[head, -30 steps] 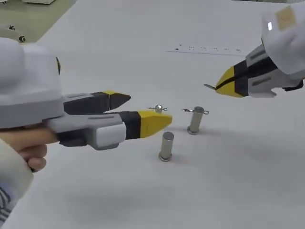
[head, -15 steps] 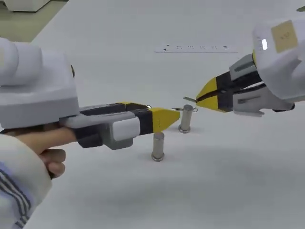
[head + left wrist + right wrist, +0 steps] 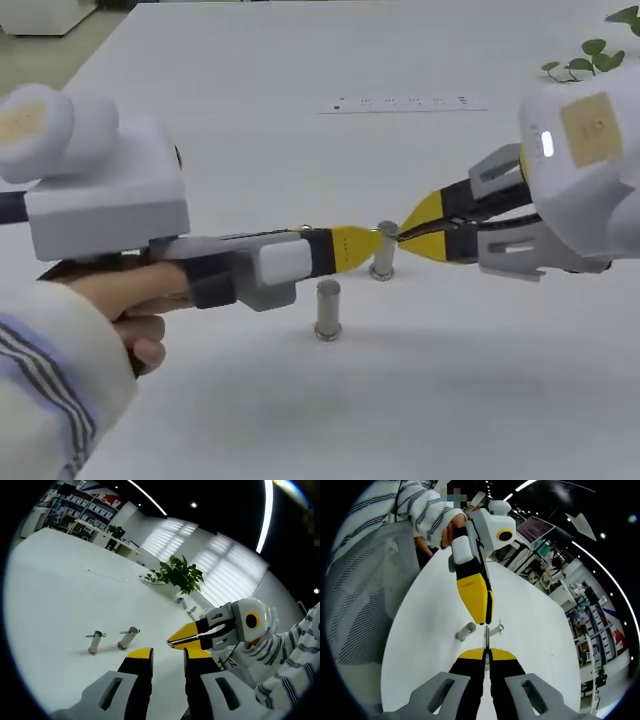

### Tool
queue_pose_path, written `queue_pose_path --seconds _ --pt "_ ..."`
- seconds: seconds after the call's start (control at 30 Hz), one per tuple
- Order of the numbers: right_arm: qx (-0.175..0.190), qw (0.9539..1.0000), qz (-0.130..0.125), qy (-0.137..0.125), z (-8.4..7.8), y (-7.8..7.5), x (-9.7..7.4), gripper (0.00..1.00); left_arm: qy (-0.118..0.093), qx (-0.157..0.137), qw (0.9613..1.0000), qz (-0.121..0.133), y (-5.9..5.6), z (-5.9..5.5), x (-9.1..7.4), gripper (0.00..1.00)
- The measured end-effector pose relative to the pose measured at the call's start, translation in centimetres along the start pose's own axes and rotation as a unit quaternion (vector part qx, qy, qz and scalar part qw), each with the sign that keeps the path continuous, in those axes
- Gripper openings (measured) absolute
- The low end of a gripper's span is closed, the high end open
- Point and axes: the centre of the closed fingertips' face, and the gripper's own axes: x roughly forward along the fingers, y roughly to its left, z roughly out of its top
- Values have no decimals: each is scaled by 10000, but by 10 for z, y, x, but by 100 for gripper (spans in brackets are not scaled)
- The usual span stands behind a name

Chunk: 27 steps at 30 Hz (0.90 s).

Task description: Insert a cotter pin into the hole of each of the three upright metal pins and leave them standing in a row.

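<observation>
right tool pinches a cotter pin lengthwise (tip pointing straight ahead); left tool has jaws apart.

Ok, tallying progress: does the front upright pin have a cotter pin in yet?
Not yet: in the head view the front pin stands bare-topped; the right gripper holds a cotter pin.
</observation>
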Motion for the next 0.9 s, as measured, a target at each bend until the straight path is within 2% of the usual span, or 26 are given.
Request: queue_pose_path --seconds 0.03,0.13,0.33,0.5,0.7,0.8,0.9 --pt "-34 10000 -86 -27 2 -1 0 3 4 -16 10000 -4 0 0 1 21" --pt "-110 9998 -141 -32 5 0 0 3 5 -43 10000 7 0 -1 2 19" --pt "-249 9996 -162 -35 9 4 -2 3 -40 -85 10000 -1 -2 1 4 13" --pt "-270 9994 -194 -39 11 4 -3 3 32 -96 9999 -24 -5 -2 5 13" --pt "-295 9994 -198 -5 12 5 -4 3 29 -301 9995 -50 -7 -4 7 7" --pt "-279 9994 -204 16 12 6 -4 3 69 -230 9997 -43 -8 -7 7 5" --pt "-271 9994 -195 -18 12 8 -4 3 88 -324 9994 -83 -10 -9 7 2"
